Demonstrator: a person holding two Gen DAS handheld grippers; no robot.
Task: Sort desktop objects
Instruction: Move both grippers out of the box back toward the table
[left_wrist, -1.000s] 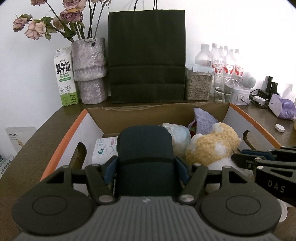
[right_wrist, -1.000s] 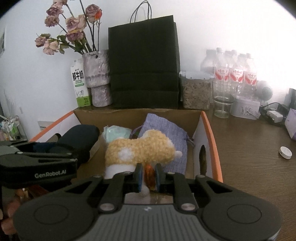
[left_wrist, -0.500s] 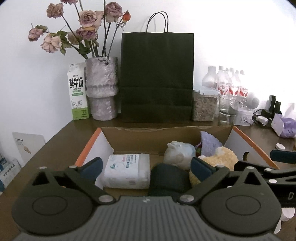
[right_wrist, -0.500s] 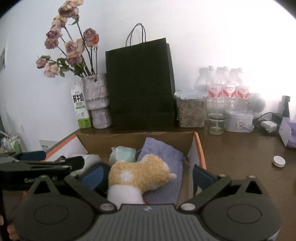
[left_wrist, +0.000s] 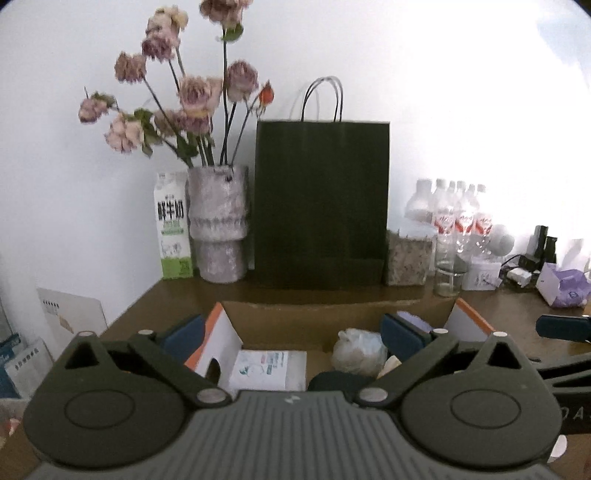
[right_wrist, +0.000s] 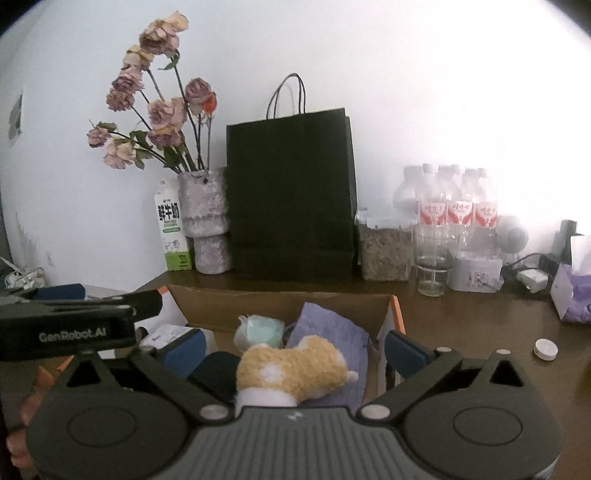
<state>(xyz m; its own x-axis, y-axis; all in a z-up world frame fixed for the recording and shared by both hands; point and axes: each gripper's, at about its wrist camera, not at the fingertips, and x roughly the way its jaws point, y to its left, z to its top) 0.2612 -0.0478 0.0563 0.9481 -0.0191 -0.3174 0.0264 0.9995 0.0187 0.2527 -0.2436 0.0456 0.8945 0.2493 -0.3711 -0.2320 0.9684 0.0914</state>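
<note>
With both sets of jaws spread wide and empty above the cardboard box (right_wrist: 280, 302), the small white cap (right_wrist: 545, 349) lies loose on the tabletop (right_wrist: 461, 332) outside the box, nearer the right gripper (right_wrist: 293, 352) than the left gripper (left_wrist: 291, 334).

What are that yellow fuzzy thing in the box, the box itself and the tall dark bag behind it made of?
The yellow toy looks like plush with a curly, woolly pile and white patches. The box seems to be corrugated cardboard: matte brown inside, white and orange on its flaps. The dark bag looks like matte paper, with sharp creases and thin cord handles.
</note>
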